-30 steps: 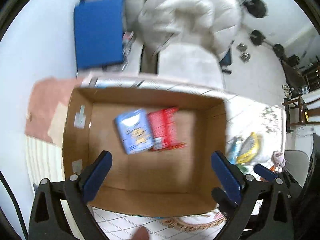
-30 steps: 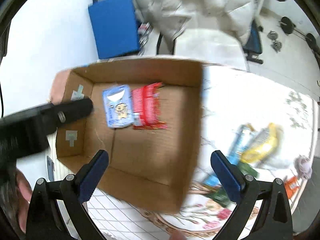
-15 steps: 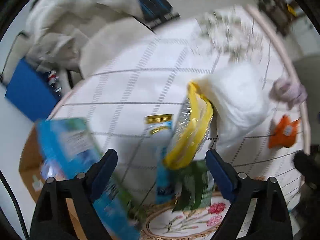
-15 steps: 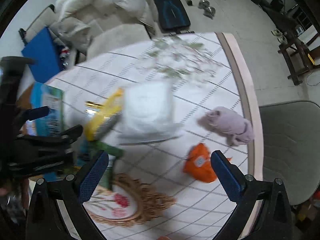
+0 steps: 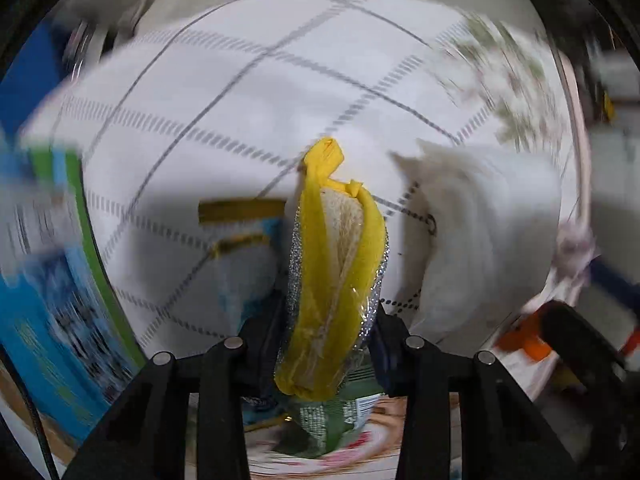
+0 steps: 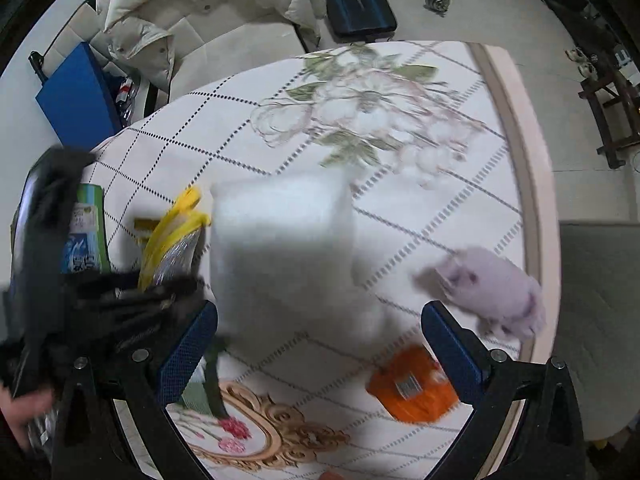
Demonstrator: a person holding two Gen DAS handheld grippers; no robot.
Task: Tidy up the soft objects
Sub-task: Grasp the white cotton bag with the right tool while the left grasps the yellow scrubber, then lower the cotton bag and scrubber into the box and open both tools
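The left gripper (image 5: 332, 344) clamped a yellow-edged sponge pack in clear wrap (image 5: 340, 272), just left of a white foam block (image 6: 284, 252) on the grid-patterned tablecloth (image 6: 420, 216). The right gripper (image 6: 320, 340) hung spread wide before that block, holding nothing.

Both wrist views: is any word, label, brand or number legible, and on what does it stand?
No text can be read.
Blue and green printed pack: print blurred.
Orange packet: small white label, too small.
Green packet under the yellow sponge pack: white label, blurred.
Blue sachet with gold band: no readable print.
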